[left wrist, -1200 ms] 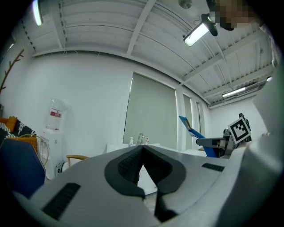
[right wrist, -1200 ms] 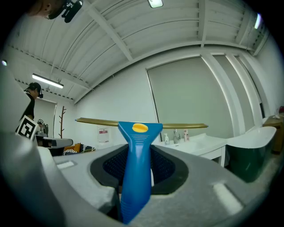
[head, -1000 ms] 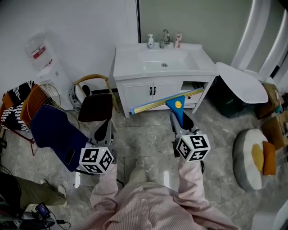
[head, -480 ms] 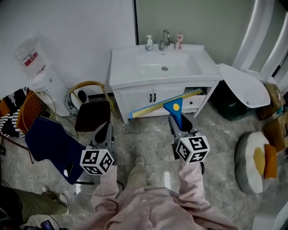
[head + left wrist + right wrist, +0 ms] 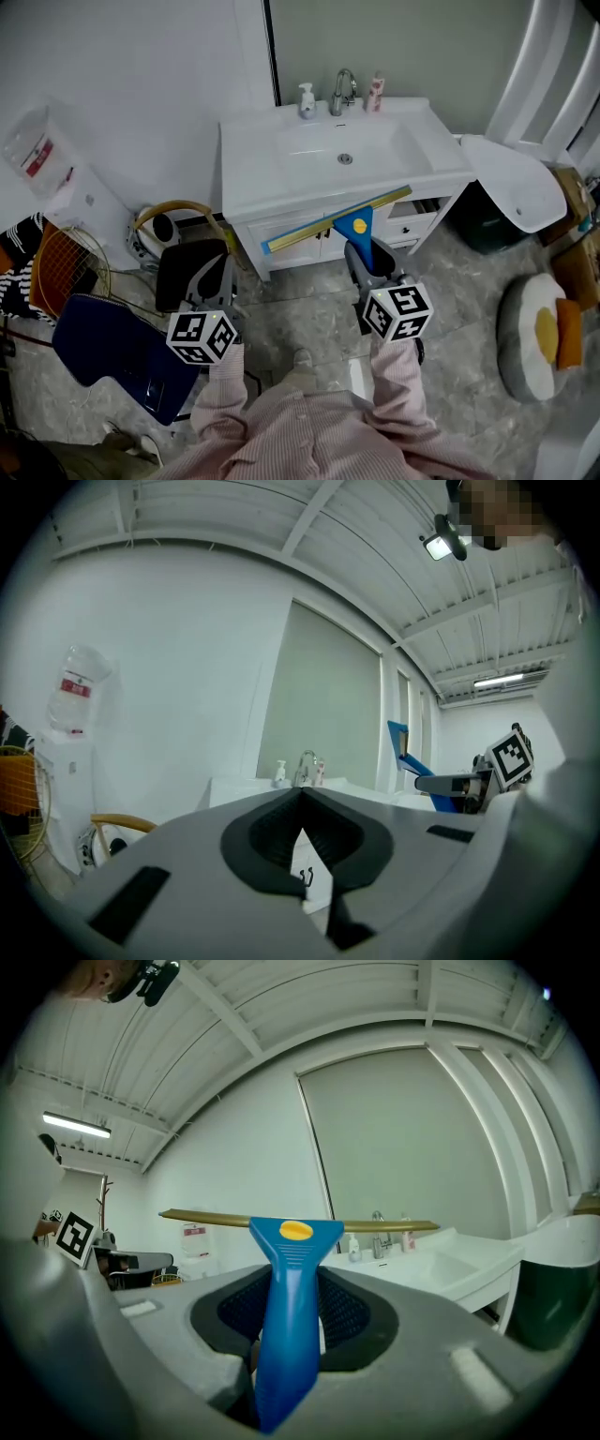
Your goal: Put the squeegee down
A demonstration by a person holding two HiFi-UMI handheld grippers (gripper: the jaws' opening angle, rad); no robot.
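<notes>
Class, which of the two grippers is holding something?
The right gripper: it is closed on the blue handle of the squeegee. The left gripper is shut with nothing between its jaws.

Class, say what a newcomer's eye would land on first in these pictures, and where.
The blue squeegee with its long gold blade stands out, clamped in the right gripper in front of the white vanity. The left gripper, level with it on the left, is shut and empty.

no legible text in view
the red-and-white label (image 5: 36,157) on the water bottle (image 5: 22,131) is too blurred to read; the marker cubes (image 5: 202,336) carry only black-and-white square patterns; the small bottles (image 5: 307,97) beside the tap (image 5: 343,88) show no readable print.
</notes>
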